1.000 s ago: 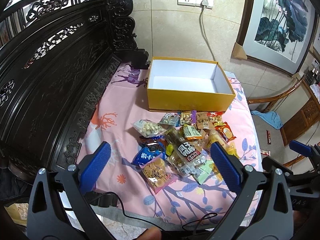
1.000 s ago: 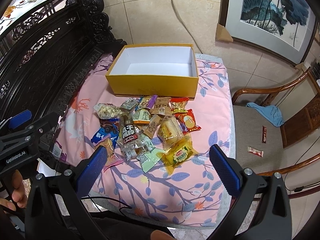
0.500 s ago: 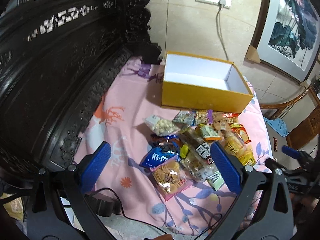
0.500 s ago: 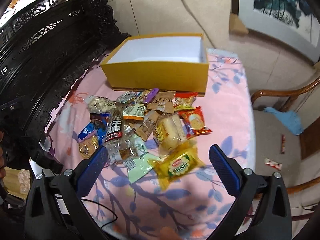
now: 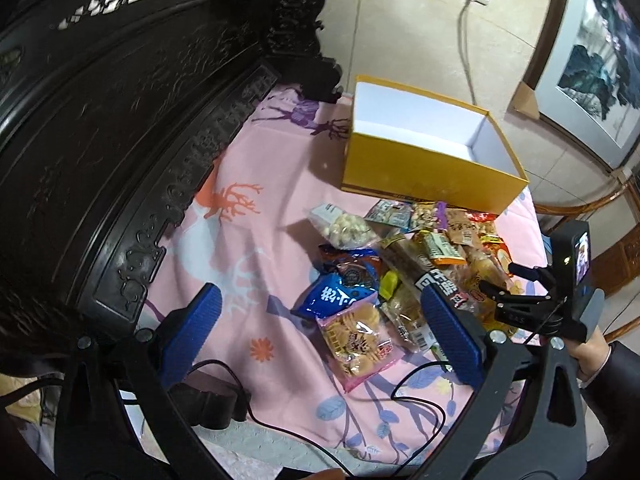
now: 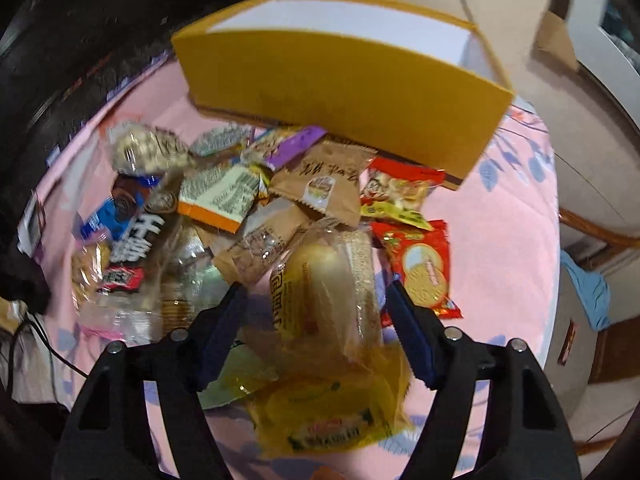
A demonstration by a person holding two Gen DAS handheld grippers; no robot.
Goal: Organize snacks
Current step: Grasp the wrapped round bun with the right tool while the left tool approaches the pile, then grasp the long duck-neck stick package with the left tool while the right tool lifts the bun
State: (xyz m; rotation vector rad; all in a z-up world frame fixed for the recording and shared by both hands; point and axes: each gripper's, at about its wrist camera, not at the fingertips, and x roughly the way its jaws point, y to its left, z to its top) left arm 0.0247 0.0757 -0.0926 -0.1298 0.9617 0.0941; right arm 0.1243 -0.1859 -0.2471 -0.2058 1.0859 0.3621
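Observation:
A pile of wrapped snacks lies on the pink cloth [image 5: 260,216] in front of an open yellow box [image 5: 420,168] with a white inside. My right gripper [image 6: 314,304] is down in the pile. Its jaws are closing with a clear-wrapped yellow bread packet [image 6: 324,280] between them, and the pads show no firm press on it. A yellow packet [image 6: 328,416] lies under the gripper and a red cookie packet [image 6: 424,268] just to its right. My left gripper [image 5: 320,320] hangs wide open above a blue pack [image 5: 336,300] and a pink cracker pack [image 5: 356,340], holding nothing.
A dark carved wooden backrest [image 5: 120,120] walls the left side. A black cable [image 5: 280,428] trails over the near cloth edge. A wooden chair [image 6: 592,232] with a blue cloth [image 6: 588,288] stands to the right. A person's hand [image 5: 592,348] holds the other tool at the right.
Both grippers have come down toward the snack pile, the right one much closer. The right jaws have narrowed around the bread packet. The left jaws stay wide.

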